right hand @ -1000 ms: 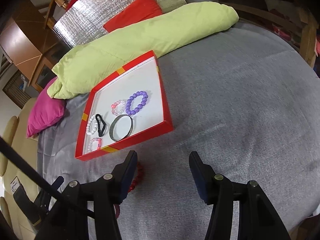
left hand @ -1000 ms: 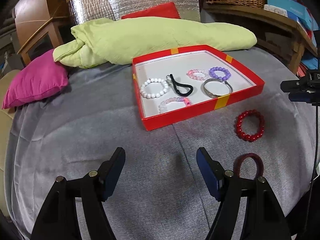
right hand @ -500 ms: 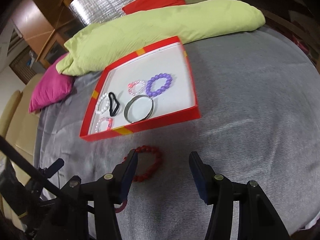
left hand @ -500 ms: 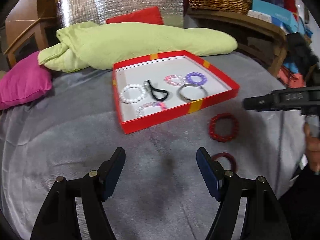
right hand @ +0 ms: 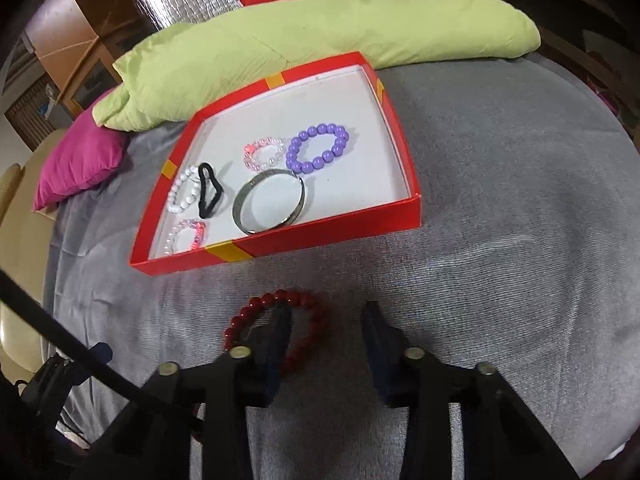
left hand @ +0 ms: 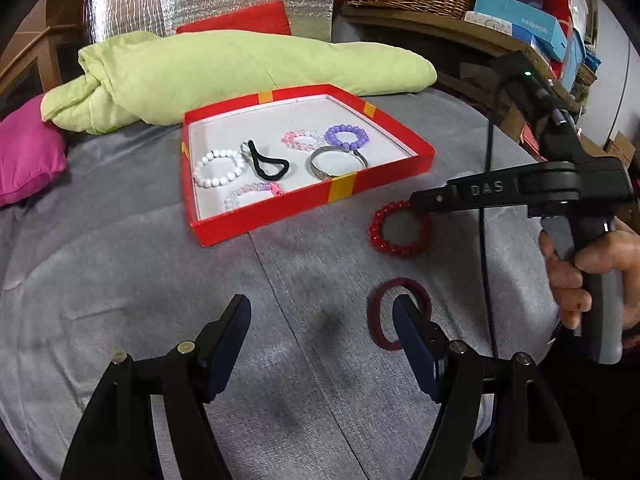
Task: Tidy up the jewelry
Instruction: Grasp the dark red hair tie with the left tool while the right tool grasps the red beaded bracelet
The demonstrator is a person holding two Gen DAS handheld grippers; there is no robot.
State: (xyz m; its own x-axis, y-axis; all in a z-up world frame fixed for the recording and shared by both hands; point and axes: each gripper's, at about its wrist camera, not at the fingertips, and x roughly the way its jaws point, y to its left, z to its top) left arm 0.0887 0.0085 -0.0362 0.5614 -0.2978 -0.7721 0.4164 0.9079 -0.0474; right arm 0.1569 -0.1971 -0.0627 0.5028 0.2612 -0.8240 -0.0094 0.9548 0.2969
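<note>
right now i'm lining my right gripper [right hand: 324,344] up on the red bead bracelet [right hand: 316,312], which lies flat on the grey cover just in front of the red tray [right hand: 336,228]. jaws wide, empty, one finger inside the loop. next i judge: close on the beads, lift into the tray. left gripper [left hand: 320,336] spread, holding nothing.

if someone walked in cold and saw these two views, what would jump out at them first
The bright red tray in the middle of the grey cloth grabs the eye first, with beaded bracelets, a silver bangle and a black hair tie inside it. Next is the red bead bracelet lying on the cloth outside the tray, with the right tool open just over it. Behind the tray stretches a lime green pillow.
</note>
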